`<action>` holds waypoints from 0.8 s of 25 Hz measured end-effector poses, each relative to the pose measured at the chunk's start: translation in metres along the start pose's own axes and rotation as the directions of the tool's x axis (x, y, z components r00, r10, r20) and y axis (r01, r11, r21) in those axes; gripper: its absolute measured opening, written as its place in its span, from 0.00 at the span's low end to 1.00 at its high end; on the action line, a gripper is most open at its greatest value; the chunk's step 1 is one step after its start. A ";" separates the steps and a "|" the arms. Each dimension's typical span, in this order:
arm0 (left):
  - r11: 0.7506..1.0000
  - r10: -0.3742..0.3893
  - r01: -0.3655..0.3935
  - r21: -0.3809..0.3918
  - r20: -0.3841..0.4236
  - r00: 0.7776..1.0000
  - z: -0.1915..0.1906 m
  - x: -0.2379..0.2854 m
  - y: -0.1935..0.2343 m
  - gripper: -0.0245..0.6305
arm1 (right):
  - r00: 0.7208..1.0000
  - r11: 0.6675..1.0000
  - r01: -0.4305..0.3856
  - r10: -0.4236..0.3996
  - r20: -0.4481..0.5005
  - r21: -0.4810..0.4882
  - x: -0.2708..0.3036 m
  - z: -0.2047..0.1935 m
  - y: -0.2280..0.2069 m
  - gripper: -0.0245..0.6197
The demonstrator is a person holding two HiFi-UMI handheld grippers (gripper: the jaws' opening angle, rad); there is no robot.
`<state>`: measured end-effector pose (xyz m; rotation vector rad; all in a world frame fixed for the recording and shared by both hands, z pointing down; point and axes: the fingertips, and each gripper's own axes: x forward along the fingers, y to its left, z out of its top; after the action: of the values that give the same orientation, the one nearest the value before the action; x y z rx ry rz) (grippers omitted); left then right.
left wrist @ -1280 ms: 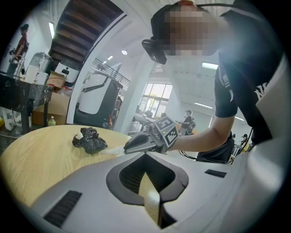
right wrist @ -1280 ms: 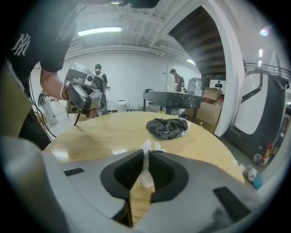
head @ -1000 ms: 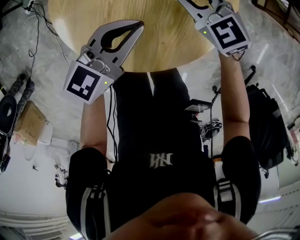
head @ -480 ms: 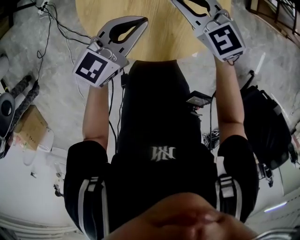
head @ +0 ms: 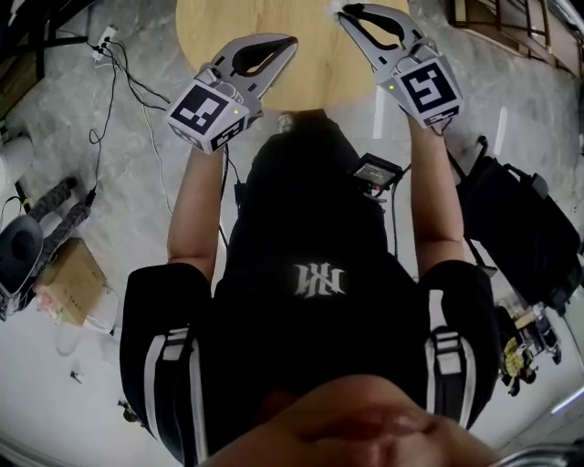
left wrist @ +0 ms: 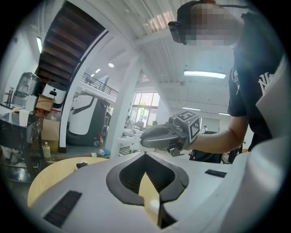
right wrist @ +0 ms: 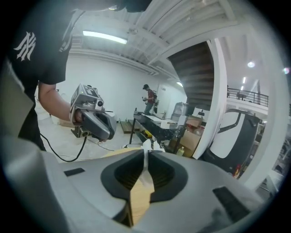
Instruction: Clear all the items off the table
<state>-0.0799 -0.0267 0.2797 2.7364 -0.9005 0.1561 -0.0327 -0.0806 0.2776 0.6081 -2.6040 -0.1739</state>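
Observation:
The round wooden table (head: 310,55) lies below both grippers, at the top of the head view. My right gripper (head: 342,13) is held above it and is shut on a white crumpled scrap of paper (right wrist: 146,146), which sticks out past the closed tips (right wrist: 145,152). To its left, my left gripper (head: 290,41) is shut with its tips touching and nothing between them (left wrist: 145,154). In the left gripper view a small black item (left wrist: 82,164) lies on the table top (left wrist: 50,182). Each gripper view shows the other gripper held up beside it.
Cables (head: 119,82) trail over the grey floor to the left of the table. A cardboard box (head: 68,274) sits lower left and a black bag (head: 520,237) stands at the right. Workbenches, boxes and a distant person (right wrist: 149,98) fill the room beyond.
Both grippers have risen away from the table, which now looks smaller and farther below. The left one has also shifted right. Both stayed shut throughout.

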 end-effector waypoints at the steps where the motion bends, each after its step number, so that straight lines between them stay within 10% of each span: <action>1: 1.000 -0.009 0.009 0.006 0.002 1.000 0.007 0.002 -0.004 0.06 | 1.000 1.000 0.019 -0.019 0.000 -0.001 -0.010 0.004 -0.001 0.09; 20: 0.962 -0.257 0.259 0.085 -0.035 0.966 0.053 0.067 -0.122 0.06 | 0.957 0.958 0.287 -0.286 -0.047 0.008 -0.168 0.007 -0.016 0.09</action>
<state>0.0475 0.0158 0.2155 2.8960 -0.5339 0.1825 0.1042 -0.0193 0.2001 0.9834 -2.4643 -0.2290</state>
